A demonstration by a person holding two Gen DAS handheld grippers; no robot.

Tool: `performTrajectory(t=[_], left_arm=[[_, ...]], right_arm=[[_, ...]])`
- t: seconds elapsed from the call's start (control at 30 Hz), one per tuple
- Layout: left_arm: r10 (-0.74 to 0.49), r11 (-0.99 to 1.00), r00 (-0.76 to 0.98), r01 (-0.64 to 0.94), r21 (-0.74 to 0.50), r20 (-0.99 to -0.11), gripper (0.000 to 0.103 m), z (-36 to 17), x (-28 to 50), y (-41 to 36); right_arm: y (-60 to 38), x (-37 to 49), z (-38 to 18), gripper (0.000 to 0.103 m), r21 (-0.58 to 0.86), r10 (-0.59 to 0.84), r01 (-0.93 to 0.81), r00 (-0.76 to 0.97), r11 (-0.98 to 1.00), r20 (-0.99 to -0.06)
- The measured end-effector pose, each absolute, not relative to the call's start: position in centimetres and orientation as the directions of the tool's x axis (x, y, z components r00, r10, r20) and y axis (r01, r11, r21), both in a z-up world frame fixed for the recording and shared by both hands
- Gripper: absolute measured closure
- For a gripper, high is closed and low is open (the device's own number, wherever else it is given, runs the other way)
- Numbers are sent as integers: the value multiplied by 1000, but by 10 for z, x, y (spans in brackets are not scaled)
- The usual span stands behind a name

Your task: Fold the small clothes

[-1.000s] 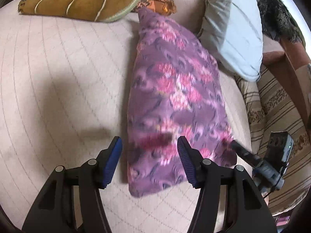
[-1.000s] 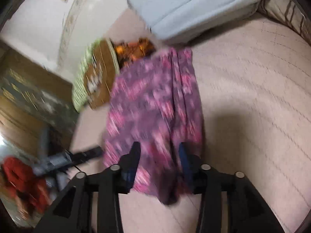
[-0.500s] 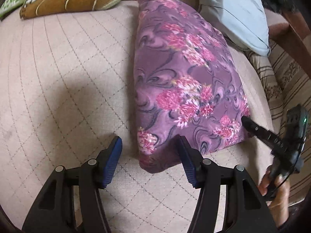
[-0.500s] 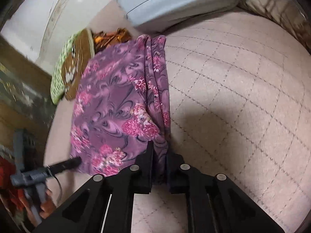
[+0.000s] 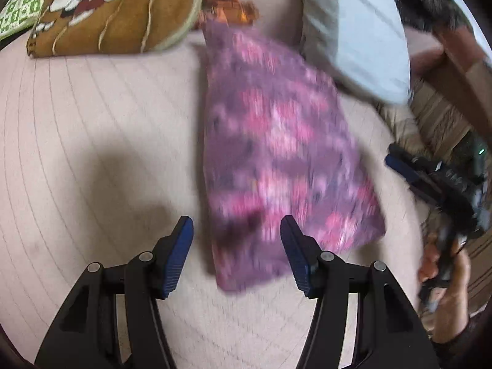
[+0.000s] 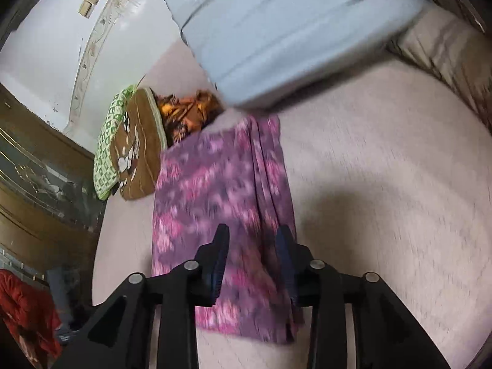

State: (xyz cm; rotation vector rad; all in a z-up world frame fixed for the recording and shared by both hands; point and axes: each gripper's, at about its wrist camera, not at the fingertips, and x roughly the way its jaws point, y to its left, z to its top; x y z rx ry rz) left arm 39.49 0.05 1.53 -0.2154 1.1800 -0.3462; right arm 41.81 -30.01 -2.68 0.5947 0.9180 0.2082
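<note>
A purple cloth with pink flowers (image 5: pixel 276 153) lies folded in a long strip on the beige quilted bed (image 5: pixel 92 123). It also shows in the right wrist view (image 6: pixel 221 203). My left gripper (image 5: pixel 236 243) is open and empty above the cloth's near end. My right gripper (image 6: pixel 252 261) is open above the cloth's near right edge, holding nothing. It also shows at the right of the left wrist view (image 5: pixel 430 178). Both views are blurred by motion.
A brown cartoon cushion (image 5: pixel 117 9) and an orange cloth (image 5: pixel 227 9) lie at the cloth's far end. A light blue pillow (image 6: pixel 292 30) lies at the back. A striped blanket (image 5: pixel 442 123) lies along the right. A red garment (image 6: pixel 24 313) shows beside the bed.
My right gripper was shut on the cloth's near edge half a second ago; it has opened, let go and lifted. My left gripper has pulled back and up.
</note>
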Motion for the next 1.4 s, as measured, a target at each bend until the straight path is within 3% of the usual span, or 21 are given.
performTrajectory(t=[0.17, 0.4, 0.43, 0.47, 0.57, 0.67, 0.8, 0.9, 0.97, 1.1, 1.17, 1.27, 1.4], left_arm=[[-350, 937, 318, 119, -329, -881, 42, 16, 474, 8], [-394, 917, 248, 49, -395, -885, 42, -8, 543, 1], [-401, 914, 247, 44, -403, -882, 42, -8, 547, 0], [-409, 911, 248, 44, -411, -878, 42, -8, 552, -3], [-422, 905, 278, 70, -420, -863, 42, -7, 556, -8], [-413, 910, 260, 84, -406, -873, 36, -21, 565, -21], [-362, 932, 257, 95, -349, -896, 34, -36, 573, -40], [-366, 931, 248, 104, -351, -897, 35, -23, 567, -35], [-398, 917, 270, 118, -380, -877, 35, -9, 551, -21], [-462, 887, 325, 160, -433, -825, 35, 6, 498, -2], [-485, 875, 303, 178, -451, -821, 35, -5, 473, -4], [-389, 917, 255, 204, -344, -885, 34, -35, 457, -21], [-449, 893, 218, 143, -426, -867, 34, -35, 461, 0]], right_arm=[[-297, 475, -27, 55, 593, 421, 88, 622, 800, -661], [-270, 544, -60, 56, 543, 389, 122, 571, 831, -723], [-265, 551, -65, 84, 526, 385, 106, 562, 844, -732], [-260, 555, -65, 97, 519, 399, 70, 556, 852, -729], [-251, 549, -43, 97, 462, 390, -32, 588, 886, -709], [-269, 534, -35, 97, 475, 364, -5, 650, 880, -667], [-278, 547, -79, 98, 425, 307, 91, 559, 901, -770], [-279, 541, -68, 85, 448, 322, 85, 577, 890, -751], [-279, 524, -47, 84, 440, 314, 63, 612, 896, -726], [-261, 484, -20, 85, 499, 455, -121, 629, 858, -630], [-249, 473, -29, 85, 468, 451, -138, 595, 873, -665], [-237, 469, -68, 93, 306, 307, -92, 525, 948, -793], [-258, 460, -51, 84, 454, 397, -32, 543, 891, -740]])
